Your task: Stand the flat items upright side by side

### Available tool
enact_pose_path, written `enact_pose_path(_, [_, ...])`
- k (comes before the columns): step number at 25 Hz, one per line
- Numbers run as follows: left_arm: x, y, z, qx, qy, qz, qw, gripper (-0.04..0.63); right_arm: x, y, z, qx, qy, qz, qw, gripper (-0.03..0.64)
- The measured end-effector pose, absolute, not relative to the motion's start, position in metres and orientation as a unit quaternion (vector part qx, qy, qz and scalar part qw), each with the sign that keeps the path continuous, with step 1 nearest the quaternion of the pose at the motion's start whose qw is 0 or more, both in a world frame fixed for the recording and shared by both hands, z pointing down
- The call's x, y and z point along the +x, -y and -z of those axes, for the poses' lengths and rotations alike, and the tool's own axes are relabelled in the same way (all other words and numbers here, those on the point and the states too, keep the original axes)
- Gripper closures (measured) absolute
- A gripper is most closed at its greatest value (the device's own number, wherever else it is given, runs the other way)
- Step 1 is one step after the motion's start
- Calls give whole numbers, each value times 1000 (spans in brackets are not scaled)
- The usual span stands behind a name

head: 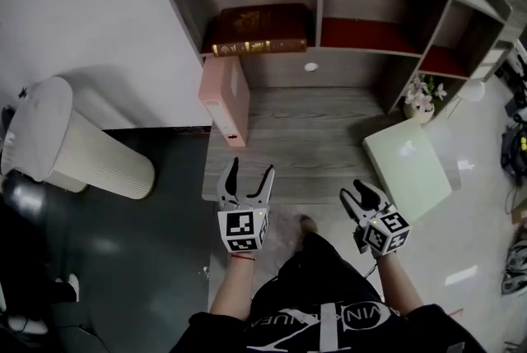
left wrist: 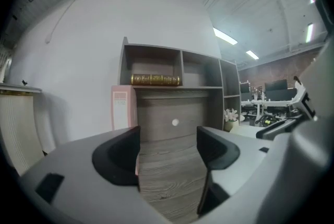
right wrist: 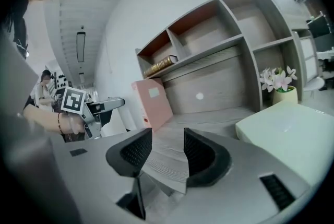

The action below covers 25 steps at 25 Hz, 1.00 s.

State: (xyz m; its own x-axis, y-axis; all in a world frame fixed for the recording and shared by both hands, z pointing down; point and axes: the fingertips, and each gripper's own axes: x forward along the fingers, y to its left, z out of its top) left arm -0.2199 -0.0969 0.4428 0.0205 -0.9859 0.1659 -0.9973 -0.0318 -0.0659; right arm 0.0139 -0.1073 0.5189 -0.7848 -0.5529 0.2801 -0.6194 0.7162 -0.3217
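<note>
The left gripper (head: 252, 172) was held out ahead of the body, pointing forward, jaws wide apart with nothing between them. The right gripper (head: 360, 197) was held beside it, well apart, angled toward the left. Its jaws stood apart, less widely than the left's, and were empty. The left forearm (head: 233, 294) and right forearm (head: 397, 281) extended forward from the torso.

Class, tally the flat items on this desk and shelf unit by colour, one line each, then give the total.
Pink file box: 1
Pale green box: 1
Dark red book: 1
Total: 3
</note>
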Motion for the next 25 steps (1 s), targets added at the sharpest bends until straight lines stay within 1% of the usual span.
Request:
enact_pose_path(5, [-195, 85, -447, 735, 673, -74, 42, 259, 37, 88, -513, 340, 917, -190, 80, 417])
enact_pose_path(9, [-164, 80, -461, 758, 645, -72, 62, 261, 62, 68, -514, 363, 909, -188, 80, 417])
enact_pose_path(15, [-98, 76, -493, 797, 588, -79, 110, 262, 123, 45, -531, 423, 879, -207, 78, 417])
enact_pose_path(21, [-31, 81, -500, 833, 532, -91, 120, 264, 171, 44, -537, 463, 857, -220, 62, 417])
enact_pose_path(25, [13, 92, -502, 847, 504, -97, 137, 264, 196, 58, -532, 466, 856, -217, 63, 417])
